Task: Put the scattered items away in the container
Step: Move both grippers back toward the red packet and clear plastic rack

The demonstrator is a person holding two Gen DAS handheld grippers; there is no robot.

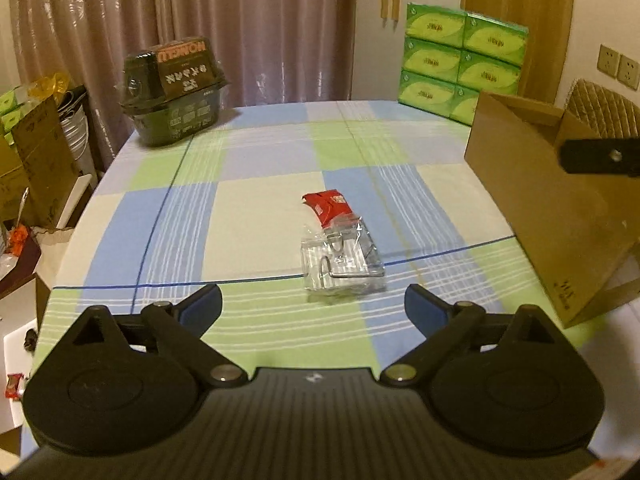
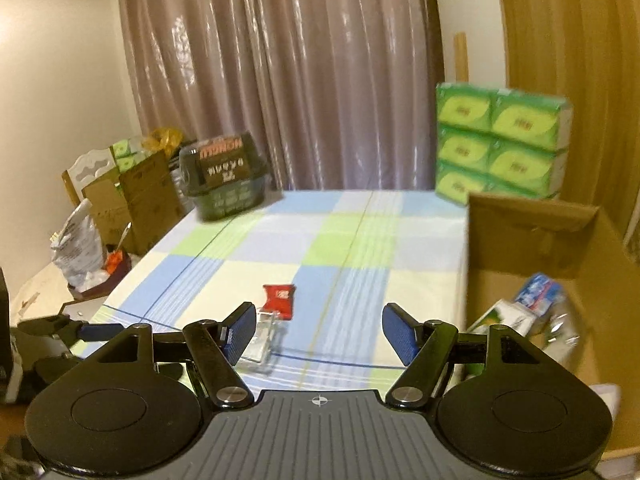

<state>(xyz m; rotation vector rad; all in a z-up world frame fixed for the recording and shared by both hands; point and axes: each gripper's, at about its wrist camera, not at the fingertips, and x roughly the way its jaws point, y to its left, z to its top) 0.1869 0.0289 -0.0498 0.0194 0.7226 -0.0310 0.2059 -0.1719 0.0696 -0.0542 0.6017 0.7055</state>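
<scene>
A red packet (image 1: 329, 207) and a clear plastic pack (image 1: 342, 262) lie touching on the checked tablecloth, just ahead of my open, empty left gripper (image 1: 313, 307). An open cardboard box (image 1: 552, 208) stands at the right. In the right wrist view my right gripper (image 2: 319, 334) is open and empty above the cloth, with the red packet (image 2: 279, 300) and clear pack (image 2: 264, 338) ahead to its left. The box (image 2: 532, 240) at the right holds several items, among them a blue-and-white tube box (image 2: 538, 294). The left gripper (image 2: 60, 330) shows at the far left.
A dark green lidded basket (image 1: 176, 92) stands at the far left corner of the table. Stacked green tissue packs (image 1: 456, 60) stand at the far right by the wall. Cardboard boxes and bags (image 2: 120, 204) crowd the floor left of the table. A curtain hangs behind.
</scene>
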